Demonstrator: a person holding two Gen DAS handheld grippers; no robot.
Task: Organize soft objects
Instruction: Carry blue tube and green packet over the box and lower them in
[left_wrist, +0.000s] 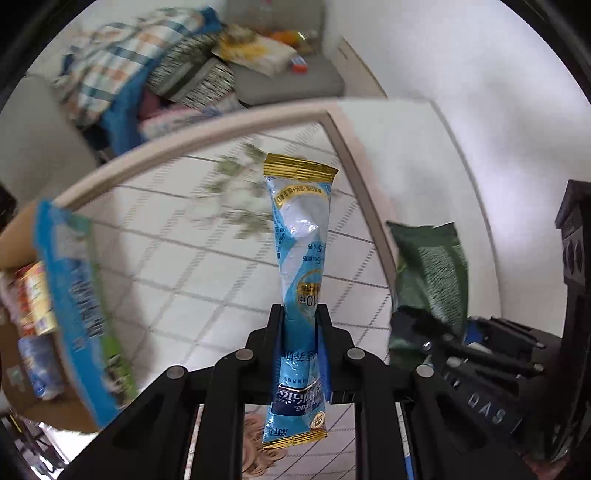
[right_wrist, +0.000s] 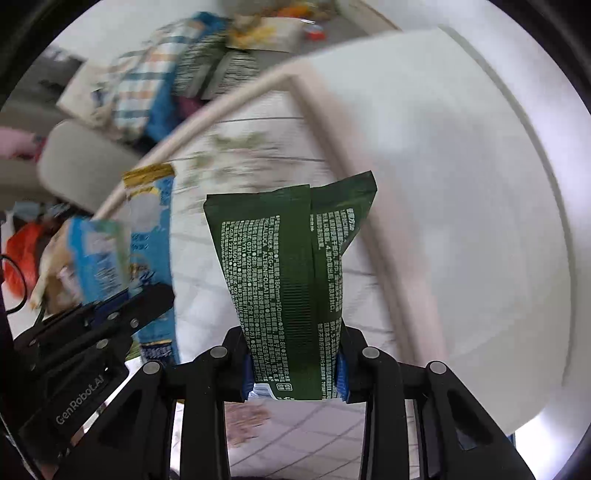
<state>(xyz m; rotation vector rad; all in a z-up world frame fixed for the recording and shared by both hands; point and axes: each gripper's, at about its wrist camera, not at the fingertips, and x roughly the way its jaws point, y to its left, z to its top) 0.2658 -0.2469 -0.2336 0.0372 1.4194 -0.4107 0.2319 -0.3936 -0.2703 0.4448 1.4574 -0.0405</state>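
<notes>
My left gripper (left_wrist: 300, 314) is shut on a long blue sachet with gold ends (left_wrist: 301, 236), which stands upright between the fingers above a white quilted mat (left_wrist: 177, 258). My right gripper (right_wrist: 295, 332) is shut on a dark green packet with white print (right_wrist: 291, 266), also held upright. In the left wrist view the green packet (left_wrist: 430, 266) and the right gripper (left_wrist: 480, 343) show at the right. In the right wrist view the blue sachet (right_wrist: 151, 229) and the left gripper (right_wrist: 110, 314) show at the left.
A blue-edged box (left_wrist: 77, 310) and a cardboard box with packets (left_wrist: 26, 295) sit at the left. The mat has a beige border (left_wrist: 207, 129). A grey sofa (left_wrist: 288, 81) with cushions and a checked cloth (left_wrist: 122, 59) lies beyond. White floor (left_wrist: 461, 166) is at the right.
</notes>
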